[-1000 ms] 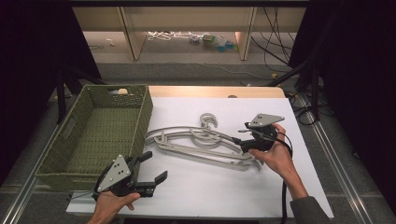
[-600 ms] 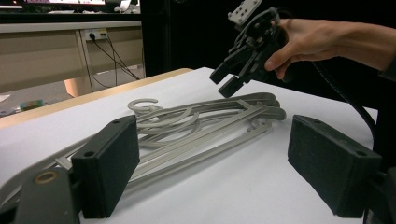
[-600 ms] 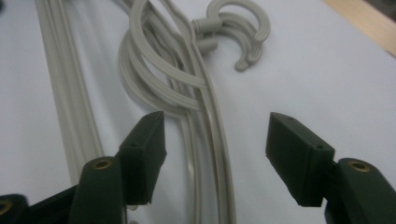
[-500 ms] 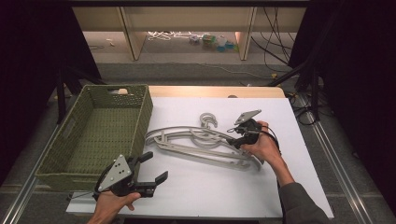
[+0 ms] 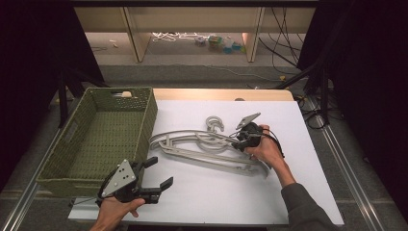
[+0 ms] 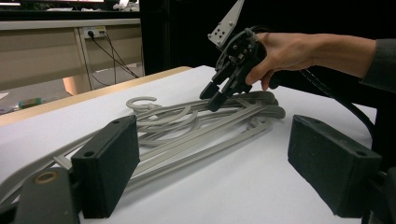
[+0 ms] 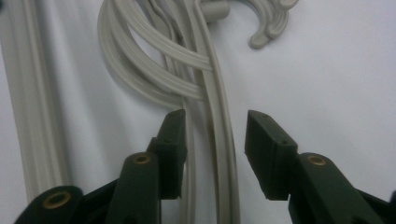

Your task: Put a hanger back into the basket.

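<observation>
Nearest the camera, the left gripper (image 5: 153,178) just hangs over the near left edge of the white table (image 5: 308,192) with its jaws spread wide and nothing between them, so I'd say it's parked out of the way, close to the basket for whatever comes next. A bit farther in, mid-table, there's a pile of grey plastic hangers (image 5: 202,147) lying flat and tangled together, hooks pointing to the far side. The right gripper (image 5: 238,143) is tipped down onto the right part of that pile, and from its own camera the jaws are parted with one hanger arm (image 7: 223,140) running up between them, not clamped yet. Looks lined up that way to pinch a single arm instead of the whole bunch. Far left sits the green woven basket (image 5: 144,120), empty as far as I can see, probably where the hangers are headed.
</observation>
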Demonstrator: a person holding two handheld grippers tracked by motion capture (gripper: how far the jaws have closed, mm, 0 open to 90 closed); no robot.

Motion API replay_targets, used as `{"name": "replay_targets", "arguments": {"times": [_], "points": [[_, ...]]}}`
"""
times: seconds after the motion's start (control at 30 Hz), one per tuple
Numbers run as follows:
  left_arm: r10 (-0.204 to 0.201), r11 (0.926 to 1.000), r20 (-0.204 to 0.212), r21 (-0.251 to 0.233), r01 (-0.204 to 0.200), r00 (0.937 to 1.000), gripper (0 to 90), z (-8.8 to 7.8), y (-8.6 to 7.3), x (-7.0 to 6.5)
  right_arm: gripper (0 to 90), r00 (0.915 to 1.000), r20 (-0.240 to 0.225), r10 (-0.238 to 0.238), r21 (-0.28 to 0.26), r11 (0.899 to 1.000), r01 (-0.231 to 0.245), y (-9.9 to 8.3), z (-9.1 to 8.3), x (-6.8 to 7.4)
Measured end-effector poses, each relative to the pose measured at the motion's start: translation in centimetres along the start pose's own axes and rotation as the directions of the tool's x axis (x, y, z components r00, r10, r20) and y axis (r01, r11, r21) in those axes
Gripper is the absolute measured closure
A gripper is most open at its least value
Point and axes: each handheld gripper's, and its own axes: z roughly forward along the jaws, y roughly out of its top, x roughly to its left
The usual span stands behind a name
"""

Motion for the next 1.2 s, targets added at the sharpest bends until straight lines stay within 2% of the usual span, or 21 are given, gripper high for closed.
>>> {"name": "replay_targets", "arguments": {"times": [0.03, 0.1, 0.27, 0.3, 0.37, 0.53, 0.67, 0.83, 0.97, 1.0, 1.1, 1.2], "points": [[-0.001, 1.0000, 0.000, -0.001, 0.001, 1.0000, 16.3, 0.0, 0.0, 0.0, 62.9, 0.9999, 0.006, -0.013, 0.014, 1.000, 0.013, 0.0, 0.3, -0.2], [-0.001, 1.0000, 0.001, 0.001, 0.001, 1.0000, 16.3, 0.0, 0.0, 0.0, 65.2, 1.0000, 0.007, 0.003, 0.014, 1.000, -0.003, 0.0, 0.5, -0.3], [0.001, 1.0000, 0.003, 0.003, -0.001, 1.0000, 16.3, 0.0, 0.0, 0.0, 69.0, 0.9999, -0.006, -0.010, 0.035, 0.999, 0.010, 0.1, 0.7, -0.5], [0.000, 1.0000, 0.003, 0.004, 0.000, 1.0000, 16.2, 0.0, 0.0, 0.0, 70.7, 0.9992, -0.009, -0.039, 0.035, 0.999, 0.039, 0.2, 0.8, -0.6], [0.001, 1.0000, 0.004, 0.005, -0.001, 1.0000, 16.2, 0.0, 0.0, 0.0, 73.6, 0.9988, -0.017, -0.046, 0.037, 0.998, 0.047, 0.3, 0.9, -0.6], [-0.013, 0.9999, 0.002, 0.008, 0.013, 0.9999, 16.2, 0.1, -0.1, -0.1, 80.0, 0.9928, -0.025, -0.117, 0.040, 0.992, 0.118, 0.7, 0.9, -0.4], [-0.011, 0.9999, 0.003, 0.009, 0.011, 0.9999, 16.3, 0.0, -0.1, -0.1, 81.2, 0.9857, -0.027, -0.167, 0.047, 0.985, 0.168, 0.9, 0.8, -0.3], [-0.003, 0.9999, 0.003, 0.014, 0.003, 1.0000, 16.3, 0.1, -0.1, 0.0, 81.3, 0.9803, -0.021, -0.196, 0.050, 0.979, 0.197, 1.1, 0.6, -0.3], [0.002, 0.9999, 0.007, 0.016, -0.002, 1.0000, 16.3, 0.1, 0.0, 0.0, 81.3, 0.9812, -0.011, -0.192, 0.045, 0.980, 0.193, 1.1, 0.4, -0.2], [-0.021, 0.9997, 0.002, 0.016, 0.021, 0.9998, 16.3, 0.1, -0.1, -0.1, 81.4, 0.9796, -0.010, -0.201, 0.047, 0.978, 0.201, 1.1, 0.5, -0.2], [-0.025, 0.9996, -0.001, 0.015, 0.025, 0.9997, 16.3, 0.1, -0.1, -0.1, 81.3, 0.9804, -0.005, -0.197, 0.048, 0.979, 0.197, 1.1, 0.5, -0.2], [-0.009, 0.9998, 0.005, 0.018, 0.009, 0.9999, 16.3, 0.1, -0.1, 0.0, 81.5, 0.9801, -0.001, -0.198, 0.052, 0.979, 0.198, 1.2, 0.4, -0.2]]}}
